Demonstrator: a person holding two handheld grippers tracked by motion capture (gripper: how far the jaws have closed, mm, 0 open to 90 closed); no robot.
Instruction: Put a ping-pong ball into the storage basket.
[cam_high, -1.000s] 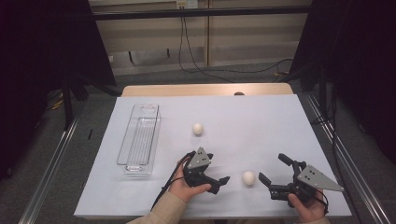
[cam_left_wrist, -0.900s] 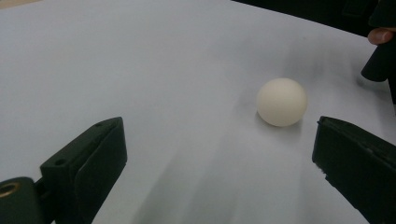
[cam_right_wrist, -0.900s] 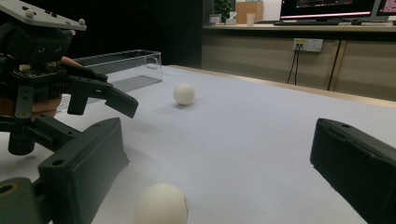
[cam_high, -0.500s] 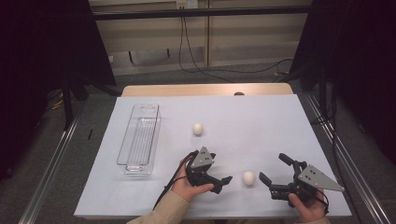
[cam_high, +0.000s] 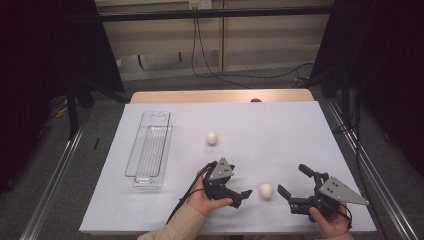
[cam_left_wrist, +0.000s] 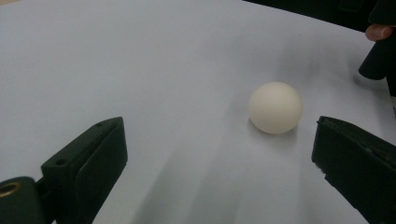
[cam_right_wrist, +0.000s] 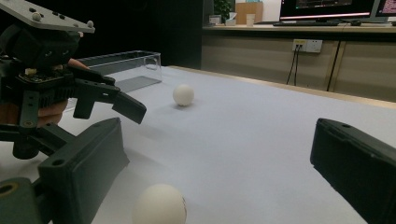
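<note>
Two white balls lie on the white table sheet (cam_high: 280, 135). The near ball (cam_high: 266, 190) rests between my two grippers. My left gripper (cam_high: 235, 184) is open just left of it, and in the left gripper view the near ball (cam_left_wrist: 275, 108) sits ahead of the left gripper (cam_left_wrist: 219, 158), close to its right-hand jaw, untouched. My right gripper (cam_high: 292, 180) is open just right of the near ball, which lies low by the left-hand jaw (cam_right_wrist: 161, 205) of the right gripper (cam_right_wrist: 219, 168). The far ball (cam_high: 212, 138) (cam_right_wrist: 183, 94) lies mid-table.
A clear plastic tray (cam_high: 150, 150) (cam_right_wrist: 119, 67) lies lengthwise on the left part of the sheet. A bare wooden strip (cam_high: 220, 96) edges the far side. Metal rails (cam_high: 55, 170) run along both sides of the table, and cables hang behind it.
My left gripper has edged slightly right toward the near ball. The balls and the right gripper have stayed put.
</note>
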